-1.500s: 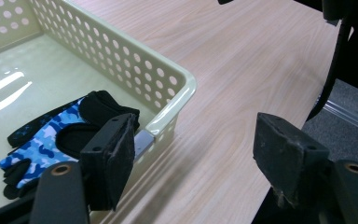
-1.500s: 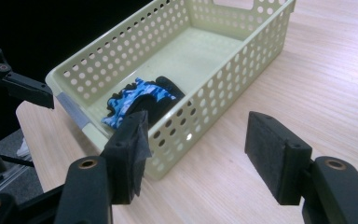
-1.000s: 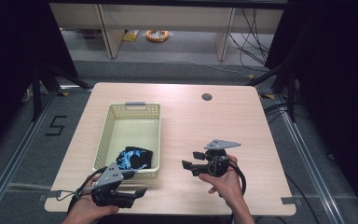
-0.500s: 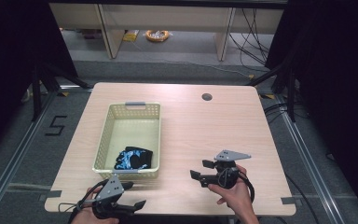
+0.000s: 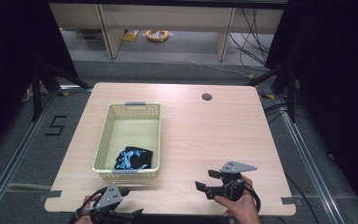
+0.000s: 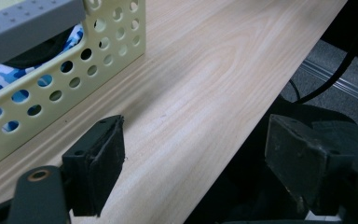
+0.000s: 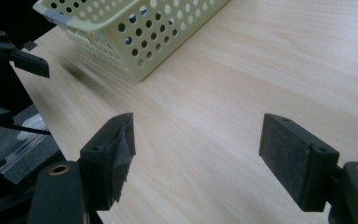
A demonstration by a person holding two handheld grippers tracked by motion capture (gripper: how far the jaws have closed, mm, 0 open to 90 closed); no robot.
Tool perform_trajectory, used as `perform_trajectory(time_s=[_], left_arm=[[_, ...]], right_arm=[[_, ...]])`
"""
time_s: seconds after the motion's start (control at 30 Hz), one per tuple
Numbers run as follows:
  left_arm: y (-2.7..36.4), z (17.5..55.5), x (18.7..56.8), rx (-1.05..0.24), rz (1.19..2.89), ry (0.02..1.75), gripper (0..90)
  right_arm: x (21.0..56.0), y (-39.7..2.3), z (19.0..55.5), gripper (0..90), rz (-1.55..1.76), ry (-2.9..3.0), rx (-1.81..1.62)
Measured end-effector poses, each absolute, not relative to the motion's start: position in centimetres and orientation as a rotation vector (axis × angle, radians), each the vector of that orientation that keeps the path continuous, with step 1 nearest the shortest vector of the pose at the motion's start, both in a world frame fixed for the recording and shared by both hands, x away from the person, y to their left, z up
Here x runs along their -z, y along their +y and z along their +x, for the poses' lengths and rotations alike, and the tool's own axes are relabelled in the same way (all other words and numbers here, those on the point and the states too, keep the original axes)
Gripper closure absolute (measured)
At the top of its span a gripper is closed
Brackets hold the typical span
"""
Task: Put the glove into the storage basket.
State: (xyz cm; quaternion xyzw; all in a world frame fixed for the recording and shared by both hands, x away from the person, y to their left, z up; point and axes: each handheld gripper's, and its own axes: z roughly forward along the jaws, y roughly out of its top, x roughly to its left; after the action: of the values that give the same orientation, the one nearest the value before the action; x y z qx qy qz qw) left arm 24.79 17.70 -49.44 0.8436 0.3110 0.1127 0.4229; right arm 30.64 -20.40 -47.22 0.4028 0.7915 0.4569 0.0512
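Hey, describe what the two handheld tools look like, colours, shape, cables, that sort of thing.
Both are black. The left tool and the right tool each carry a grey three-cornered plate on top with small holes. Each ends in two blocky black jaws faced with flat dark pads, fixed by brass-coloured rivets. A black cable loops from the right tool by the hand.

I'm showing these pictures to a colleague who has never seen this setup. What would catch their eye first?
Most likely the pale yellow perforated basket on the left half of the wooden table, with a black and blue patterned cloth item lying at its near end. Next come the two hand-held tongs at the table's near edge, the left tongs and the right tongs, both open with nothing between their pads.
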Motion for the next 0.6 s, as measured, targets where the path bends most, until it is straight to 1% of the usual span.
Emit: perform_trajectory(time_s=[0.07,0.1,0.17,0.23,0.27,0.3,0.33,0.37,0.47,0.53,0.57,0.6], left_arm=[[17.8,24.6,49.5,-0.285,2.107,0.786,19.5],[17.7,24.5,49.6,-0.289,2.089,0.798,19.4],[17.9,24.3,49.6,-0.290,2.107,0.811,19.3],[17.8,24.2,49.7,-0.279,2.066,0.813,19.3],[17.8,24.2,49.7,-0.277,2.069,0.823,19.3],[18.0,24.2,49.7,-0.264,2.088,0.825,19.2],[18.2,24.3,49.7,-0.282,2.113,0.797,19.1],[18.1,24.3,49.8,-0.283,2.104,0.806,18.9],[18.1,24.1,49.8,-0.269,2.122,0.815,18.8],[18.2,24.1,49.7,-0.251,2.134,0.814,18.7],[18.2,24.1,49.8,-0.283,2.121,0.792,18.7],[18.2,24.1,49.8,-0.280,2.126,0.793,18.7]], right_arm=[[47.6,-20.5,30.3,26.6,1.224,2.395,-1.416],[47.5,-20.5,29.8,26.1,1.288,2.411,-1.405],[47.9,-20.8,29.5,24.6,1.238,2.418,-1.384],[48.0,-20.9,28.9,23.9,1.261,2.434,-1.353],[48.3,-21.0,28.9,23.1,1.223,2.427,-1.365],[48.4,-20.8,28.4,22.2,1.278,2.430,-1.357],[48.4,-20.9,28.2,21.4,1.295,2.448,-1.336],[48.7,-21.2,28.3,21.2,1.241,2.456,-1.324],[49.1,-21.3,27.8,20.5,1.242,2.477,-1.273],[49.2,-21.4,27.5,18.5,1.262,2.476,-1.252],[49.3,-21.4,27.3,18.6,1.270,2.490,-1.248],[49.4,-21.5,27.2,18.7,1.273,2.507,-1.246]])
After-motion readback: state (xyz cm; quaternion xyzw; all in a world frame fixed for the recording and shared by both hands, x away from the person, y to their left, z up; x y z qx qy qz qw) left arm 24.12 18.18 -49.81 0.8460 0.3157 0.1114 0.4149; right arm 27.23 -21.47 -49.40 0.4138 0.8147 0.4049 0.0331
